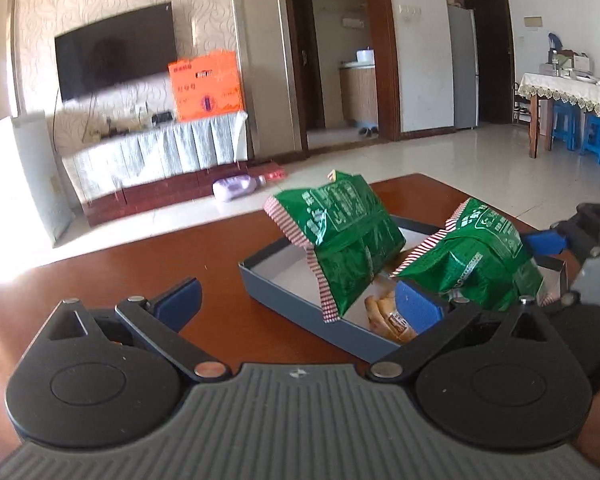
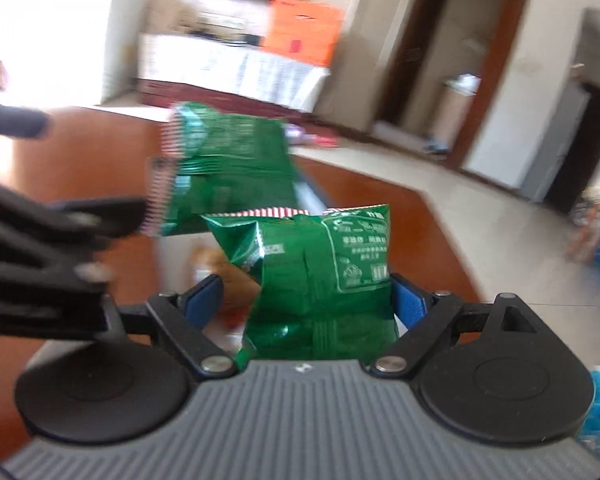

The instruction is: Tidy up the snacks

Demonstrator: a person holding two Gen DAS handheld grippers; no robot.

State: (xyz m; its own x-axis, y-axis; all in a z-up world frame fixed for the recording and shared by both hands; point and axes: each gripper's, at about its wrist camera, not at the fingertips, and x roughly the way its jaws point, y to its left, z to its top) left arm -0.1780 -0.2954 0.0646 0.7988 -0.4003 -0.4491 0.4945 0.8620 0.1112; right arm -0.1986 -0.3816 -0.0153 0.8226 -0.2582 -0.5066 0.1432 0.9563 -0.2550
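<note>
Leaning upright in a grey box (image 1: 284,300), two green snack bags (image 1: 340,232) tilt toward eleven o'clock on the reddish tabletop (image 1: 172,256); left hand-held gripper (image 1: 300,300) gapes empty, right hand-held gripper (image 2: 304,300) spreads wide around one bag (image 2: 324,276), tiled living-room floor (image 1: 440,156) at twelve.

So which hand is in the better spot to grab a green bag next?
Probably the right. The right fingers stand open around one green bag over the grey box. The left fingers are open too, but the other green bag sits farther ahead of them.
</note>
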